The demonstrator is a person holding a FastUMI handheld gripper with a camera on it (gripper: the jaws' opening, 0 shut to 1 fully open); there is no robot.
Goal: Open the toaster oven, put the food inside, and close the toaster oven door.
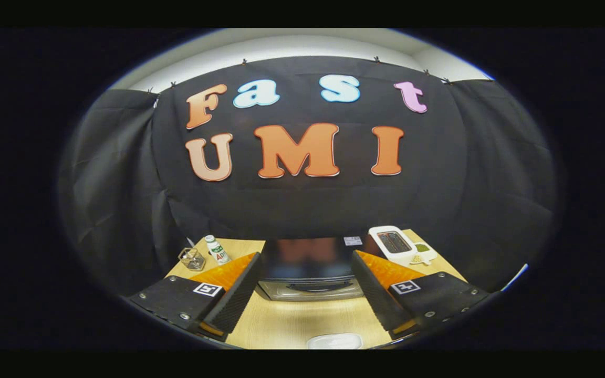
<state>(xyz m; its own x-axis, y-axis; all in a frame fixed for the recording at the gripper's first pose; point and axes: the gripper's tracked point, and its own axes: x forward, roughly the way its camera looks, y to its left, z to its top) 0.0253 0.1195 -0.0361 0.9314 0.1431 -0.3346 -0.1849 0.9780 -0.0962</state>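
The wooden counter point(302, 320) carries the toaster oven point(309, 268), door closed, at its back edge, just beyond and between the fingers. The gripper point(302, 310) has its fingers point(237, 294) spread wide, holding nothing. A white container point(334, 341) lies at the near edge, between them.

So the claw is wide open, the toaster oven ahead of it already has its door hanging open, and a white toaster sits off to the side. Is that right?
Not quite: the toaster oven has its door shut, its handle across the front, as the gripper view shows. The rest holds: the claw is wide open with the oven beyond its fingers, and the white toaster sits off to the side.
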